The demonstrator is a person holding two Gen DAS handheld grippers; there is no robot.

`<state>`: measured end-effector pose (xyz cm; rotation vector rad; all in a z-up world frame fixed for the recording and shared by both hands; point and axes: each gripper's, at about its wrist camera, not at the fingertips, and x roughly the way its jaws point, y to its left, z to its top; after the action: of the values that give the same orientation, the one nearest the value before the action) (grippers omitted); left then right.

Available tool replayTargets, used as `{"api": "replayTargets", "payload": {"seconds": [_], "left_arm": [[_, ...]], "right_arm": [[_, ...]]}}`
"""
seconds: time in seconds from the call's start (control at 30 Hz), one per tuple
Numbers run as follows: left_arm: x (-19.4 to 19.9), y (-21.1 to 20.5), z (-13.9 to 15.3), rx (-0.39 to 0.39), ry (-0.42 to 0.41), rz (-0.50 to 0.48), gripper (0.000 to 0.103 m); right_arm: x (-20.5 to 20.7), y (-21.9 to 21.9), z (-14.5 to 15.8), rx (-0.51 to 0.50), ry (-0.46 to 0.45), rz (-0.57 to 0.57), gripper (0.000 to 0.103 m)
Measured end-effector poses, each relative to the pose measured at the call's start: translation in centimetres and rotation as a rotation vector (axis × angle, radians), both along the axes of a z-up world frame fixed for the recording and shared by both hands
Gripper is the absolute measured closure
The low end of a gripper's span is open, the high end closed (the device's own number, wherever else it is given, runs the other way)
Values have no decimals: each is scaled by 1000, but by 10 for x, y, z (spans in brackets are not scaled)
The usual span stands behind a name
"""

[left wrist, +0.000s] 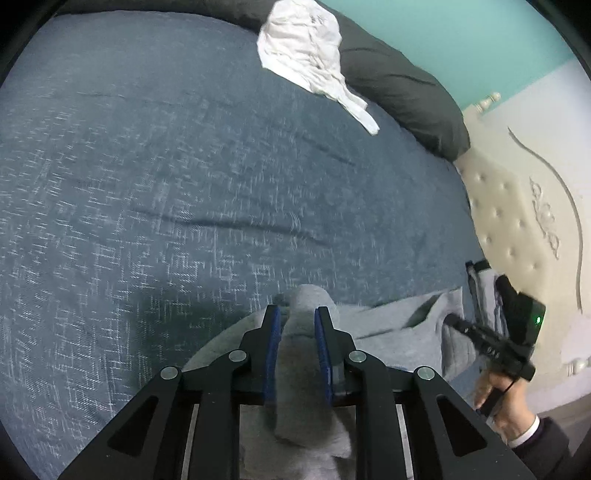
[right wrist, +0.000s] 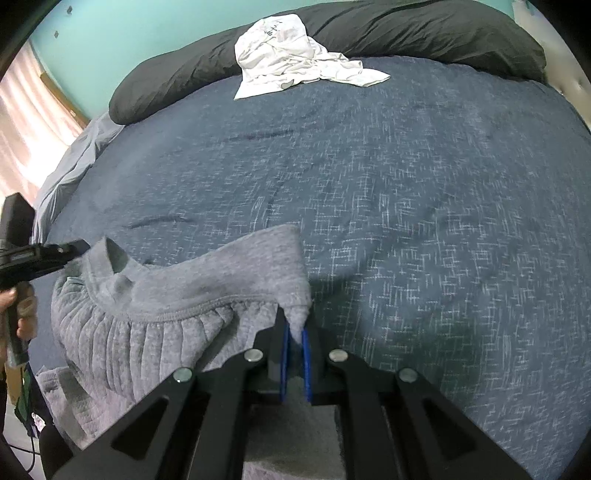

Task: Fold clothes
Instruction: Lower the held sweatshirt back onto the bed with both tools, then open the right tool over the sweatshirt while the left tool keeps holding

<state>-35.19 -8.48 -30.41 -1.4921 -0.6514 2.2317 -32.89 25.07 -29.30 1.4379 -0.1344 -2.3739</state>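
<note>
A: Where is the grey garment (right wrist: 155,306) right now?

B: At the near edge of the bed (right wrist: 406,184), on the blue speckled cover. Its ribbed waistband lies bunched toward the left of the right wrist view, and a smoother flap is folded over above it.

A: And the right gripper (right wrist: 295,332)?

B: Clenched on a corner of that grey fabric; the cloth is pinched tight between the blue pads (right wrist: 283,354).

A: The left gripper (left wrist: 297,321)?

B: A thick roll of the same grey garment (left wrist: 399,332) runs between its fingers. The jaws stand a little apart, and I cannot tell whether the pads (left wrist: 273,354) press on the cloth.

A: Anything else on the bed?

B: A crumpled white garment (right wrist: 291,51) at the far side, lying partly on a dark grey duvet (right wrist: 424,26). A cream tufted headboard (left wrist: 517,221) stands to the right in the left wrist view.
</note>
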Motion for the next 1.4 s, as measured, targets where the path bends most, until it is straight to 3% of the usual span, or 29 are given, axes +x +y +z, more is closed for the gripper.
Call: {"api": "replayTargets", "payload": {"seconds": [0.1, 0.17, 0.43, 0.57, 0.63, 0.73, 0.8, 0.87, 0.93, 1.13, 1.2, 1.23, 1.27, 1.4], "left_arm": [[1, 2, -3, 67, -7, -13, 82], [0, 3, -5, 90, -17, -10, 75], [-13, 9, -7, 60, -27, 0, 69], [-16, 21, -8, 45, -25, -36, 72], [-13, 23, -6, 40, -12, -28, 81], [-8, 24, -2, 26, 10, -12, 86], [-5, 22, 1, 25, 23, -1, 87], [-2, 21, 4, 19, 37, 10, 88], [1, 20, 11, 17, 56, 20, 89], [7, 30, 35, 5, 120, 6, 89], [7, 33, 42, 9, 137, -2, 89], [8, 34, 45, 11, 144, -6, 89], [8, 34, 46, 17, 147, -6, 89], [12, 38, 53, 28, 161, -13, 89]], "right_arm": [[1, 1, -1, -8, 4, 1, 97], [2, 2, -2, -18, 3, -4, 97], [11, 10, -4, -49, -1, -15, 97], [12, 10, -4, -51, -5, -23, 97], [11, 10, -3, -51, -7, -41, 96], [9, 13, -2, -74, -13, -65, 95], [8, 12, 0, -58, -9, -80, 90], [8, 15, 4, -48, -1, -111, 70], [9, 19, 10, -45, 10, -147, 65], [16, 8, 36, -107, 85, -122, 64], [15, -2, 41, -126, 93, -84, 56], [13, -9, 41, -128, 81, -60, 46], [10, -16, 38, -121, 58, -36, 44], [-9, -36, 18, -40, -11, -4, 44]]}}
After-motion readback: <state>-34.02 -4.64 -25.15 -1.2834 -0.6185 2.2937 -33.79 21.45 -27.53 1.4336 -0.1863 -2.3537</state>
